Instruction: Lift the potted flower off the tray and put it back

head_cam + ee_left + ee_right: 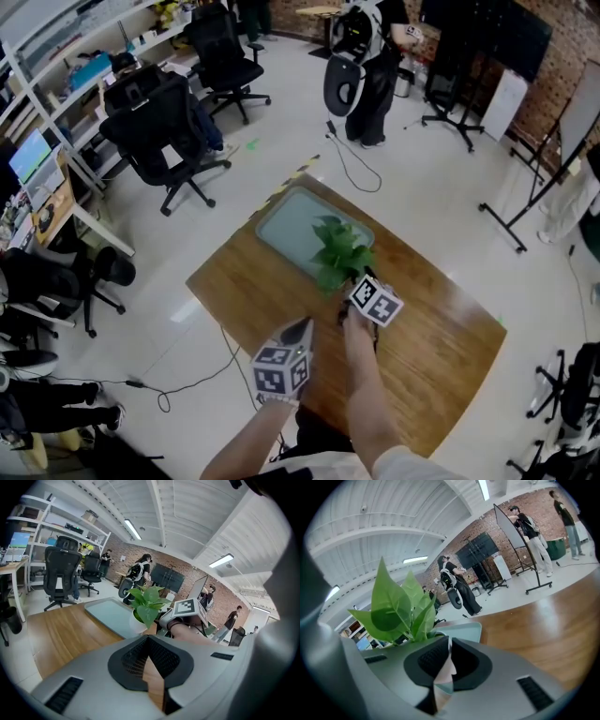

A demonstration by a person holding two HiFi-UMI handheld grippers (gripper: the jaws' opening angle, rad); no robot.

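Halfway probably: holding potted flower [339, 251] at near edge of tray [286, 220] over desk [427, 352], right gripper [448, 643] jaws clamping pot rim, left gripper [148, 638] jaws closed empty, next calling for carrying back onto tray, lowering gently.

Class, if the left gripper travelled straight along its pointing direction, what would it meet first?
Likely the brown wooden tabletop, since the left gripper tilts downward; the white flower pot is beyond, though depth is unclear.

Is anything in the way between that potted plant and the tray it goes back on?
Nothing visible does. The tray looks bare, and the potted flower, gripped by the right gripper, is right at its near edge. The left gripper is off to one side, over the table.
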